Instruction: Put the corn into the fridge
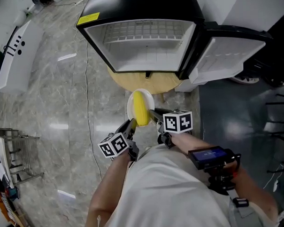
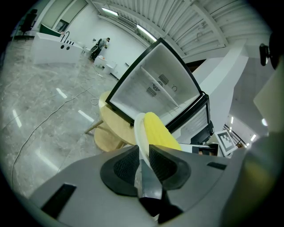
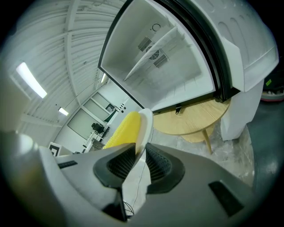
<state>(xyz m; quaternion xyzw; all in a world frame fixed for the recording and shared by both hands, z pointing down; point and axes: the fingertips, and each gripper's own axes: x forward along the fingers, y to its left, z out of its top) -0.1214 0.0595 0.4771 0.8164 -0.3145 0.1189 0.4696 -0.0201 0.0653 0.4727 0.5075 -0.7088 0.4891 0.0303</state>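
Jaws closed on the white plate from 2 sides: left gripper pinching 1 edge of the rim, right gripper pinching the opposite edge. Carrying the corn on that plate, in the air, short of the open fridge on the round wooden table. Hold both grips firm and the plate level to prevent any roll-off. Move both hands at 1 pace, without twisting. Clear the fridge's front edge, then set down before loosening.
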